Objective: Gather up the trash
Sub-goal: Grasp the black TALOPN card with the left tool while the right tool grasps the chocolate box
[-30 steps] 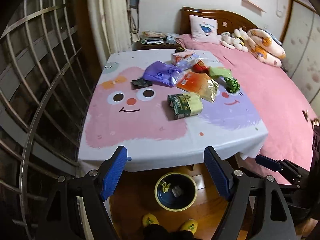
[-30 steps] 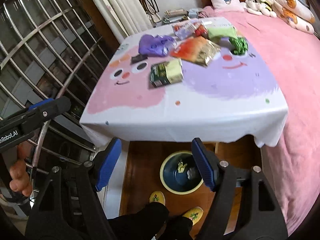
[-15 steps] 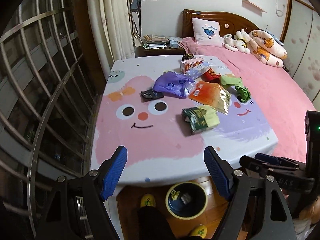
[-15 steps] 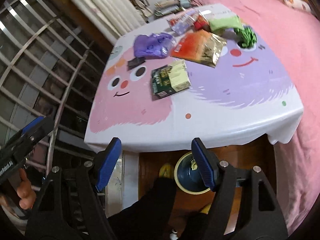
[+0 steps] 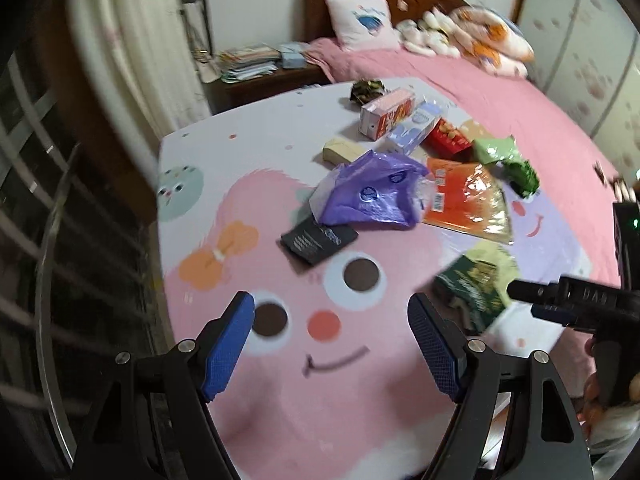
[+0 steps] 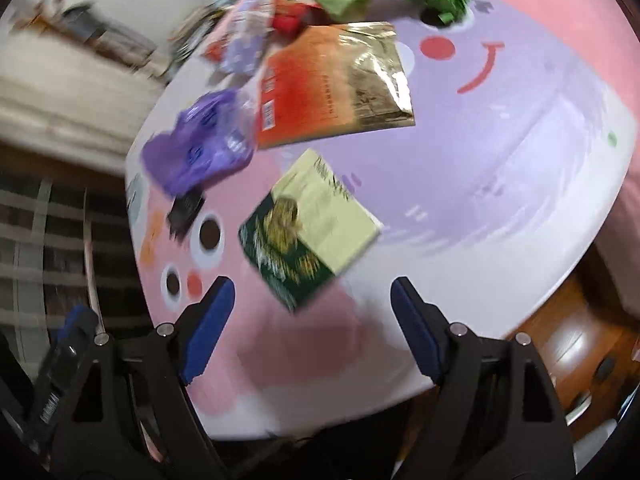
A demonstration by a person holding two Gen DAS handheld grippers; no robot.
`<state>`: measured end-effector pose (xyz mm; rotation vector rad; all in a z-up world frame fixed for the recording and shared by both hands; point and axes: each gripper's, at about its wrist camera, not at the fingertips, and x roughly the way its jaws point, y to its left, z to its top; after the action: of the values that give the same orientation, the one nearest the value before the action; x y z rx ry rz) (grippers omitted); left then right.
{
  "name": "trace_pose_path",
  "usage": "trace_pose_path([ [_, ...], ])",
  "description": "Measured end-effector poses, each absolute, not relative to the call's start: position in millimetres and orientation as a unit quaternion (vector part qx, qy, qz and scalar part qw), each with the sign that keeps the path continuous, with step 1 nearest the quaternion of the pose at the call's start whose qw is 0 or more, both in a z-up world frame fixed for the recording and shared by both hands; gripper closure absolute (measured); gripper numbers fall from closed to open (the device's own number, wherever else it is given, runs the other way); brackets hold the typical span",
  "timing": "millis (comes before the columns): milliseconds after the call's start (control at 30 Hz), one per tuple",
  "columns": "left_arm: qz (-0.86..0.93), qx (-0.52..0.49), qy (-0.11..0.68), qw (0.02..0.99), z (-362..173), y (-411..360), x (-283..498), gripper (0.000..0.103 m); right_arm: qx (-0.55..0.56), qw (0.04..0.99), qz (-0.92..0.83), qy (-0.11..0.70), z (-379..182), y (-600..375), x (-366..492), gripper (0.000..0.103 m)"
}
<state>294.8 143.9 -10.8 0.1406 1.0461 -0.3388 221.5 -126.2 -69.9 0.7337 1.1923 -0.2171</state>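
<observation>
Cartoon tablecloth (image 5: 280, 400) bears wrappers; left hand-held gripper (image 5: 332, 344) gapes empty, right hand-held gripper (image 6: 312, 328) is opening, empty.

Both grippers now over the table (image 5: 240, 152), bin gone from view; right gripper (image 6: 310, 320) jaws opening, empty.

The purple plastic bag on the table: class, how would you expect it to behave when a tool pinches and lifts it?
The purple plastic bag looks crumpled and thin, so it is probably floppy and light, sagging when lifted. Its glossy film may slip between pads. It overlaps the black packet, which might get dragged along.
</observation>
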Motion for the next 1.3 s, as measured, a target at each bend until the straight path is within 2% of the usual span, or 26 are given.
trace_pose_path([
  [267,-0.209,0.102,0.514,0.826,-50,131,362,0.023,0.388,0.715,-0.178,0.554,-109,-120,260,0.024],
  [700,-0.257,0.115,0.563,0.777,-104,132,408,0.023,0.33,0.72,-0.216,0.57,-120,-96,304,0.021],
  [1067,-0.288,0.157,0.592,0.736,-145,114,433,0.023,0.321,0.744,-0.179,0.558,-110,-99,300,0.036],
  [1300,-0.297,0.153,0.593,0.733,-154,108,447,0.033,0.339,0.746,-0.159,0.551,-106,-109,289,0.043],
])
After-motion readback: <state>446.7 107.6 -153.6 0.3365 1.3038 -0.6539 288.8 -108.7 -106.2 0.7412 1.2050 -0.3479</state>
